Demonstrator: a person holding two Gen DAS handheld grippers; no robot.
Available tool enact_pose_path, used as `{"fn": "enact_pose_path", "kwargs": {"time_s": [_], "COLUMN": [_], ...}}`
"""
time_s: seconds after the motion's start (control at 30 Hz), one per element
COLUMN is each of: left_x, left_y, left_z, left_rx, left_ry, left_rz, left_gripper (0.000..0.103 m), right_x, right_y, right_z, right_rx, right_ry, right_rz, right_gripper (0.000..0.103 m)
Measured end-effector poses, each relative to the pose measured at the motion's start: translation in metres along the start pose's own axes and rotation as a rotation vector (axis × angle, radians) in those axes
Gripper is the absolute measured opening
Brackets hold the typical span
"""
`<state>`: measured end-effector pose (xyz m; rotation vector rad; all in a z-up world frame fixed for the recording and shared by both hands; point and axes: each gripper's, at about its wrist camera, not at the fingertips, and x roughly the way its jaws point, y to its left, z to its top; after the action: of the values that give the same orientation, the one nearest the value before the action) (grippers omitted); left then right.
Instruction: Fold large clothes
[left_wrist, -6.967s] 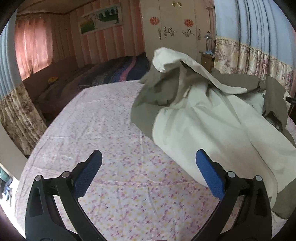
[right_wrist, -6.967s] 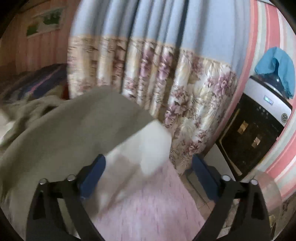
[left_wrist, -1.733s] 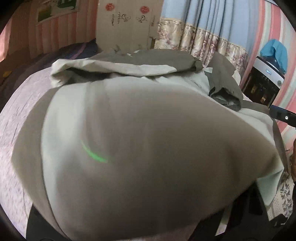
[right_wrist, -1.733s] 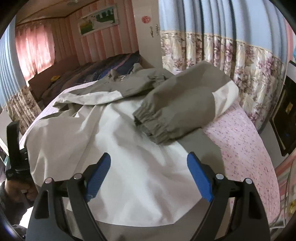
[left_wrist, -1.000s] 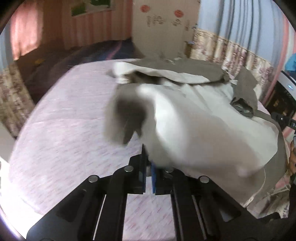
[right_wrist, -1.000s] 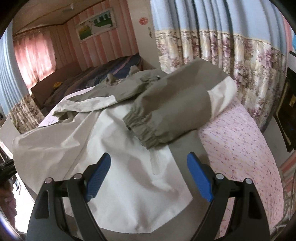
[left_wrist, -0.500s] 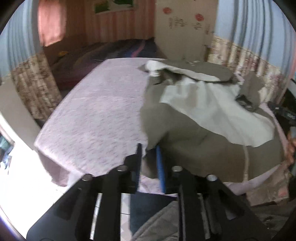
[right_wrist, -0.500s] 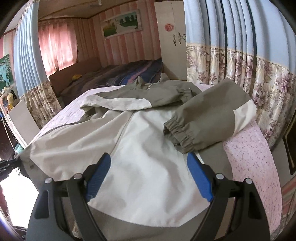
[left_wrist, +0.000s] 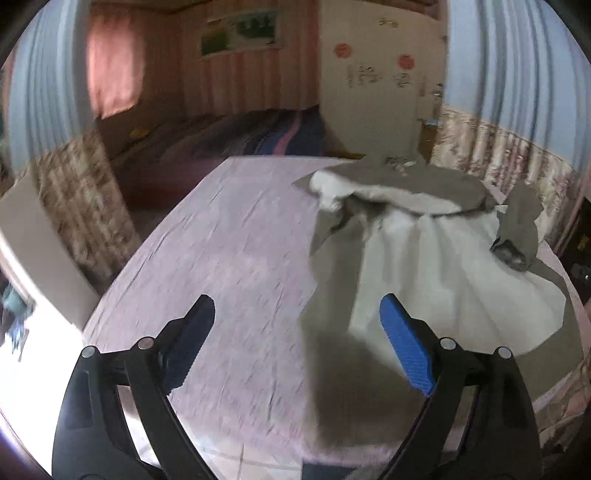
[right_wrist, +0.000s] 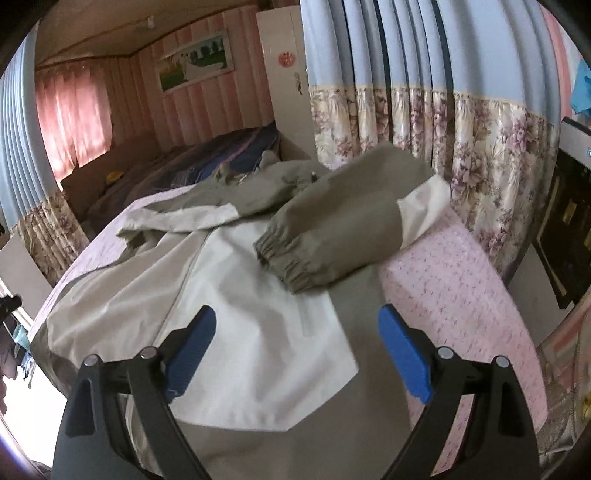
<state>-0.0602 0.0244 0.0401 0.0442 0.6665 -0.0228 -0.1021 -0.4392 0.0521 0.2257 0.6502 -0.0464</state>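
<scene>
A large cream and olive jacket (left_wrist: 424, 266) lies spread on a bed with a pink flowered sheet (left_wrist: 236, 258). My left gripper (left_wrist: 295, 304) hovers over the bed's near edge. Its jaws are opening wide and grip nothing; the jacket's olive hem lies loose under the right blue pad (left_wrist: 404, 350). In the right wrist view the jacket (right_wrist: 240, 314) fills the middle, and one olive sleeve (right_wrist: 332, 236) is folded across its cream body, cuff toward me. My right gripper (right_wrist: 295, 314) hangs above the cream panel, jaws opening, with nothing pressed between them.
Flowered curtains (right_wrist: 480, 147) run along the bed's far side. A black appliance (right_wrist: 565, 236) stands at the right. A second bed with a dark striped blanket (left_wrist: 258, 140) and a white wardrobe (left_wrist: 369, 81) sit behind. Bare pink sheet (right_wrist: 450, 280) shows beside the sleeve.
The left gripper was shut on the jacket's hem and has let it go, opened wide and lifted back. The hem now rests on the bed. The right gripper widened slightly.
</scene>
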Motion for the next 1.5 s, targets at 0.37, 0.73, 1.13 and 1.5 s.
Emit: {"fn": "enact_pose_path", "kwargs": {"time_s": [0.37,0.73,1.13,1.5], "left_x": [0.075,0.231,0.403,0.447], "left_y": [-0.081,-0.009,-0.002,-0.028], "left_z": [0.086,0.169,0.196,0.201], "left_rx": [0.169,0.138,0.119,0.069], "left_ry": [-0.009,0.044,0.325,0.37], "left_rz": [-0.132,0.091,0.119,-0.032], "left_gripper": [0.098,0.098,0.098,0.035], "right_x": [0.015,0.135,0.342,0.41], "right_y": [0.02,0.042,0.028,0.004], "right_z": [0.073,0.148,0.214,0.202], "right_rx": [-0.08,-0.198,-0.14,-0.052], "right_ry": [-0.105,-0.074,0.202,0.336], "right_rz": [0.008,-0.087,-0.132,-0.04], "right_gripper": [0.093,0.095,0.095,0.036]}}
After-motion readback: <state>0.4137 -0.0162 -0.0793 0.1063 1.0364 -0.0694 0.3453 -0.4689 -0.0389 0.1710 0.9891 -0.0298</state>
